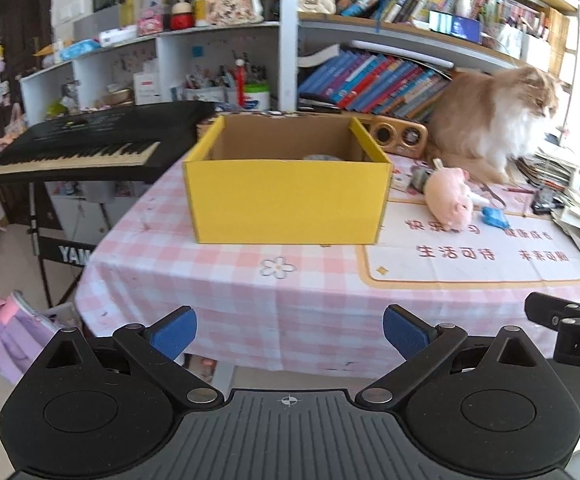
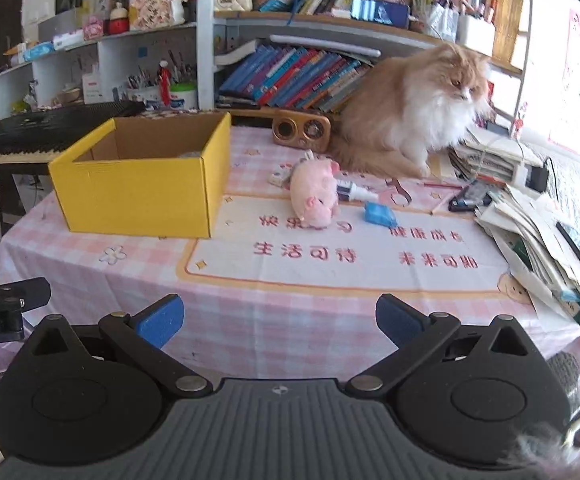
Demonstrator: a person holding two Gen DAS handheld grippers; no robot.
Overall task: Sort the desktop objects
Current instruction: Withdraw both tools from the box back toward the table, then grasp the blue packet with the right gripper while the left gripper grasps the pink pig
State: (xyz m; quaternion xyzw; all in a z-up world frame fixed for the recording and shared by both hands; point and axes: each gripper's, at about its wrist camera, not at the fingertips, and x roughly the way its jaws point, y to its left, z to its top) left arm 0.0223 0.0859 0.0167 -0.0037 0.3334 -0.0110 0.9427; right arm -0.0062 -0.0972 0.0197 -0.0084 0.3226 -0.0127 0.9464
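Both claws hang just off the near edge of the table with their blue pads spread wide and nothing between them: the left gripper [image 1: 290, 334] faces the box, the right gripper [image 2: 280, 322] faces the printed mat.

Going left to right, a black electronic keyboard [image 2: 46, 128] stands on a stand beside the table, in front of crowded white shelves of books. On the pink-and-white checked tablecloth [image 2: 250, 320] sits one open yellow cardboard box [image 2: 142, 196], something grey barely showing inside. Right of it, well apart, lies one pink plush pig [image 2: 315, 196], its long axis running from the far side toward the near edge, snout toward the camera. Just right of the pig lie one small white tube [image 2: 355, 192] and one blue packet [image 2: 379, 215]. Behind them sit a bronze-coloured speaker [image 2: 301, 132] and a fluffy orange-and-white cat [image 2: 413, 112]. Stacked papers [image 2: 537, 248] crowd the right edge.
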